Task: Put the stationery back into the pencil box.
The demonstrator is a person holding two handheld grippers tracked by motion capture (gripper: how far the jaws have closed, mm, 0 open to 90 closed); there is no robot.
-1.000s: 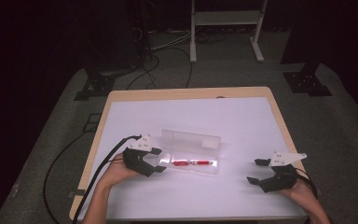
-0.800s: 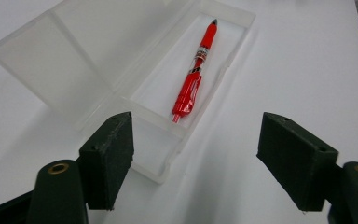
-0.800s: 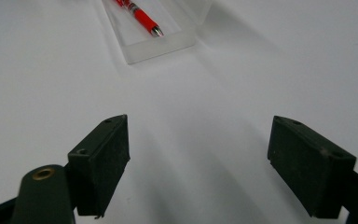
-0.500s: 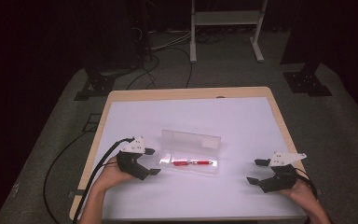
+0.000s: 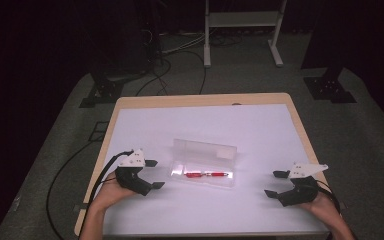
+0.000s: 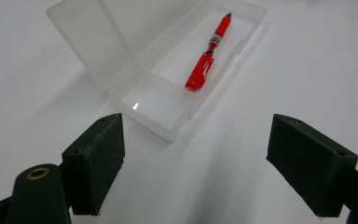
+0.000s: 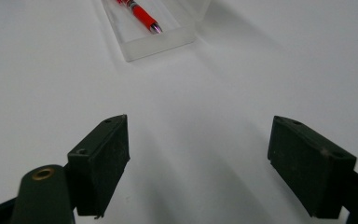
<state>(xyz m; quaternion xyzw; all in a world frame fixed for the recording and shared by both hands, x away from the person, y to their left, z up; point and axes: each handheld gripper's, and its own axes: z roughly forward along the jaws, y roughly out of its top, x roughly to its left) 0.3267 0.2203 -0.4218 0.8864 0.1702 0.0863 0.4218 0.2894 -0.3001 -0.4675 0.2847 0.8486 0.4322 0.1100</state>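
A clear plastic pencil case (image 5: 204, 175) lies open at the middle of the white table, its lid (image 5: 205, 149) standing up at the back. Inside the tray rests a red pen (image 5: 207, 174), also plain in the left gripper view as the red pen (image 6: 208, 55) in the case (image 6: 168, 109). My left gripper (image 5: 152, 174) is open, just left of the case, nothing between its jaws. My right gripper (image 5: 276, 184) is open well to the right of the case, and its view shows the case's end (image 7: 161, 44) with the pen tip (image 7: 144, 17).
The white table top (image 5: 205, 125) has a wooden rim (image 5: 200, 100). Cables (image 5: 105, 170) trail from the left gripper over the table's left edge. A white stand (image 5: 242, 30) and dark stand bases (image 5: 330, 87) are on the floor beyond the table.
My left gripper has pulled back to the left, away from the case's left end. The right gripper has hardly moved.
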